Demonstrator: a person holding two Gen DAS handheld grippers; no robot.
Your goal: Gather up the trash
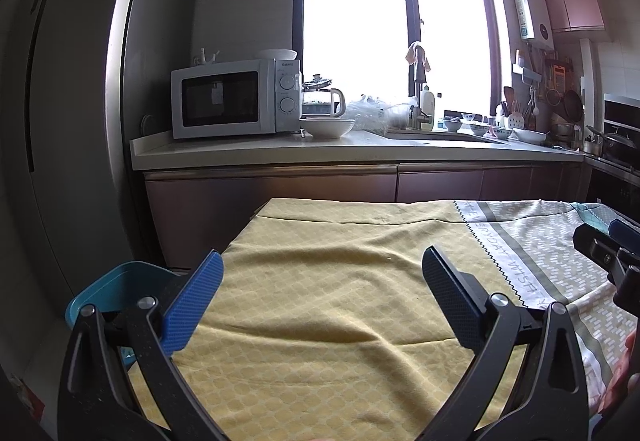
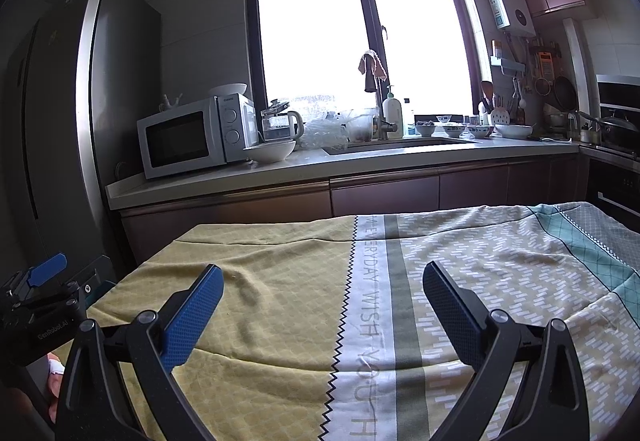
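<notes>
My left gripper [image 1: 322,265] is open and empty above the yellow part of a patterned tablecloth [image 1: 320,281]. My right gripper [image 2: 322,281] is open and empty above the same cloth [image 2: 480,261], over its white lettered stripe. No trash shows on the cloth in either view. A teal bin [image 1: 116,281] stands beside the table's left edge, just left of my left gripper. The right gripper shows at the right edge of the left wrist view [image 1: 612,253], and the left gripper shows at the left edge of the right wrist view [image 2: 44,289].
A kitchen counter [image 2: 320,169] runs behind the table with a white microwave [image 2: 192,137], a white bowl [image 2: 270,152], a kettle [image 2: 282,125], crumpled plastic bags [image 2: 326,133], a sink and several dishes. A tall fridge [image 1: 72,101] stands at the left. A stove [image 2: 616,137] is at the right.
</notes>
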